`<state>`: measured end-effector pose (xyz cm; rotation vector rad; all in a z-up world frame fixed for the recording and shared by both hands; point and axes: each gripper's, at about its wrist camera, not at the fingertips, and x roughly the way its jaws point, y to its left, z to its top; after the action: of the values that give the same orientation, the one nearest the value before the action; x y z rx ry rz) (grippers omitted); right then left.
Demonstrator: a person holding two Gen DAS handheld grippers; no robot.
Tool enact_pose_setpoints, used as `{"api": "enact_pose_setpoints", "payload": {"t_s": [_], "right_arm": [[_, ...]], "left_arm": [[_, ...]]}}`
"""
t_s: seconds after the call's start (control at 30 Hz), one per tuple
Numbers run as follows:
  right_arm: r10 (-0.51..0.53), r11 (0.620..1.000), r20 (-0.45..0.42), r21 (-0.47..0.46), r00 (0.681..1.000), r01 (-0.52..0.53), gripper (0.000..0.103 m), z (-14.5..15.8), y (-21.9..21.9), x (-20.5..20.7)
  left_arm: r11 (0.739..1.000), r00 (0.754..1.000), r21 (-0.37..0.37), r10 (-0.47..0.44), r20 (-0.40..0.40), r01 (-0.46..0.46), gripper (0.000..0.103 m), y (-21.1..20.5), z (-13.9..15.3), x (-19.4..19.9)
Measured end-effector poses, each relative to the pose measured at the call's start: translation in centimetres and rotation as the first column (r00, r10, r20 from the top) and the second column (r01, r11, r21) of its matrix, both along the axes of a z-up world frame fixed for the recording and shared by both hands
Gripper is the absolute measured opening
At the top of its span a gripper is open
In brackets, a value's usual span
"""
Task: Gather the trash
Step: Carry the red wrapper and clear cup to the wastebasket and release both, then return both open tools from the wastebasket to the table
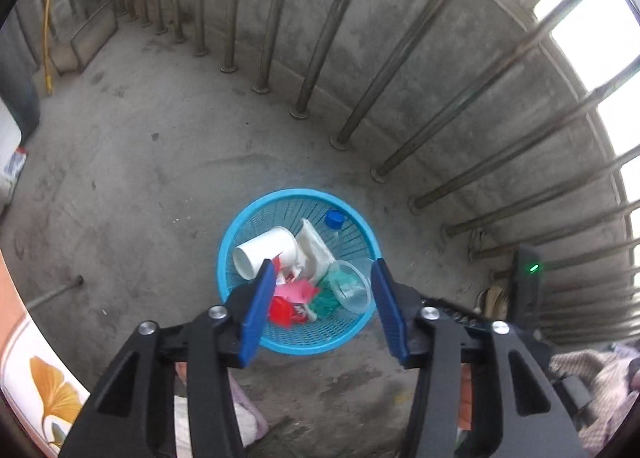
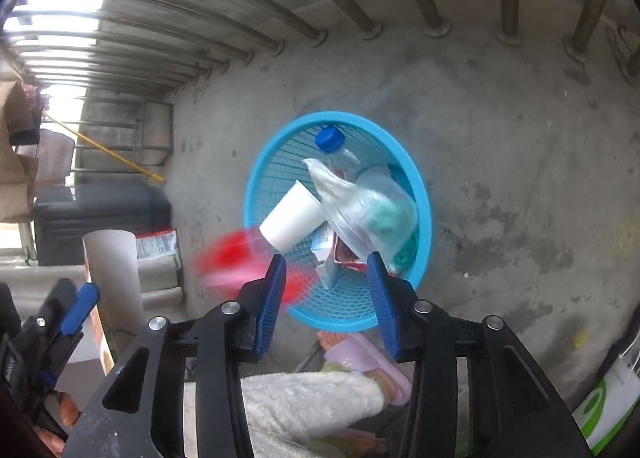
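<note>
Blue mesh basket (image 1: 240, 226), white cup (image 1: 266, 250)

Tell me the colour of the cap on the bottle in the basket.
Blue. The cap shows best in the right wrist view, near the basket's far rim.

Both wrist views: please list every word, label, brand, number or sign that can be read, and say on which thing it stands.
No text can be read in either view.
Red and white wrapper in the blue basket: print too blurred to read.
Small carton in the basket: print too small to read.
Printed packet beside the dark box: too blurred.
Green and white package at the right edge: no letters can be made out.
</note>
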<state>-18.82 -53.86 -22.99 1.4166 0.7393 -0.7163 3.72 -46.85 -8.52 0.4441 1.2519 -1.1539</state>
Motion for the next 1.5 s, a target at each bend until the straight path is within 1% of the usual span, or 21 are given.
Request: {"api": "enact_pose_setpoints", "payload": {"t_s": [0.27,0.37,0.4,0.47,0.63,0.7,0.77,0.8,0.9,0.97,1.0,1.07,1.2,1.23,1.3,1.33,1.4,1.43,1.5], "right_arm": [[-0.009,1.0,0.019,-0.009,1.0,0.009,0.045,0.3,0.0,-0.8],[-0.01,1.0,0.026,-0.029,1.0,0.011,0.047,1.0,0.2,-0.8],[-0.007,0.999,0.03,-0.038,1.0,0.008,0.048,1.3,0.3,-0.7],[0.0,0.999,0.033,-0.054,0.999,0.002,0.05,1.7,0.5,-0.4],[0.04,0.995,0.047,-0.095,0.998,-0.035,0.053,3.3,1.5,0.7],[0.073,0.991,0.054,-0.112,0.996,-0.066,0.053,4.1,2.0,1.6],[0.103,0.987,0.065,-0.128,0.993,-0.094,0.054,5.0,2.3,2.4],[0.119,0.985,0.069,-0.138,0.991,-0.108,0.054,5.5,2.5,2.9],[0.182,0.97,0.08,-0.177,0.98,-0.166,0.054,7.3,3.3,4.9],[0.232,0.956,0.088,-0.206,0.969,-0.21,0.054,8.7,4.1,6.5],[0.262,0.945,0.091,-0.223,0.961,-0.237,0.054,9.5,4.6,7.5],[0.31,0.928,0.094,-0.245,0.946,-0.28,0.056,10.6,5.6,9.0],[0.419,0.879,0.087,-0.289,0.904,-0.379,0.058,12.5,7.9,12.4],[0.453,0.861,0.084,-0.301,0.888,-0.411,0.059,13.1,8.6,13.4],[0.52,0.817,0.071,-0.334,0.851,-0.471,0.06,14.4,10.1,15.8],[0.541,0.8,0.066,-0.348,0.838,-0.489,0.061,15.0,10.7,16.6],[0.598,0.751,0.05,-0.385,0.8,-0.536,0.062,16.2,12.0,18.8],[0.636,0.711,0.032,-0.413,0.771,-0.569,0.063,17.1,13.1,20.7],[0.686,0.655,0.011,-0.447,0.728,-0.61,0.065,18.0,14.4,23.1]], "left_arm": [[0.997,0.998,-0.049,0.064,0.023,-0.063,0.051,2.3,2.1,1.7],[0.994,0.997,-0.08,0.071,0.036,-0.068,0.054,3.5,3.5,1.7],[0.993,0.996,-0.095,0.076,0.041,-0.072,0.057,4.3,4.1,1.8],[0.991,0.996,-0.11,0.086,0.039,-0.081,0.058,5.4,4.6,2.1],[0.98,0.991,-0.15,0.136,0.019,-0.132,0.061,10.1,5.8,3.3],[0.972,0.985,-0.168,0.172,0.019,-0.166,0.062,12.5,6.3,4.1],[0.958,0.974,-0.187,0.223,0.022,-0.215,0.064,15.4,6.7,5.2],[0.946,0.963,-0.198,0.267,0.027,-0.256,0.065,17.6,7.0,6.1],[0.912,0.932,-0.222,0.361,0.04,-0.344,0.065,22.2,7.4,7.9],[0.883,0.903,-0.233,0.428,0.044,-0.407,0.066,25.6,7.4,9.1],[0.861,0.88,-0.235,0.473,0.043,-0.451,0.066,27.7,7.4,9.9],[0.83,0.851,-0.24,0.524,0.029,-0.503,0.066,30.3,7.2,10.6],[0.751,0.778,-0.261,0.628,0.001,-0.606,0.066,35.5,7.0,12.7],[0.736,0.765,-0.267,0.644,-0.005,-0.622,0.066,36.4,6.9,13.1],[0.696,0.729,-0.285,0.684,-0.016,-0.659,0.066,38.6,7.0,14.2],[0.682,0.717,-0.292,0.696,-0.02,-0.67,0.066,39.3,7.0,14.7],[0.646,0.686,-0.307,0.727,-0.032,-0.699,0.066,41.3,7.1,15.8],[0.633,0.676,-0.313,0.736,-0.04,-0.708,0.066,42.0,7.2,16.3],[0.602,0.65,-0.325,0.758,-0.057,-0.73,0.066,43.6,7.1,17.4]]}}
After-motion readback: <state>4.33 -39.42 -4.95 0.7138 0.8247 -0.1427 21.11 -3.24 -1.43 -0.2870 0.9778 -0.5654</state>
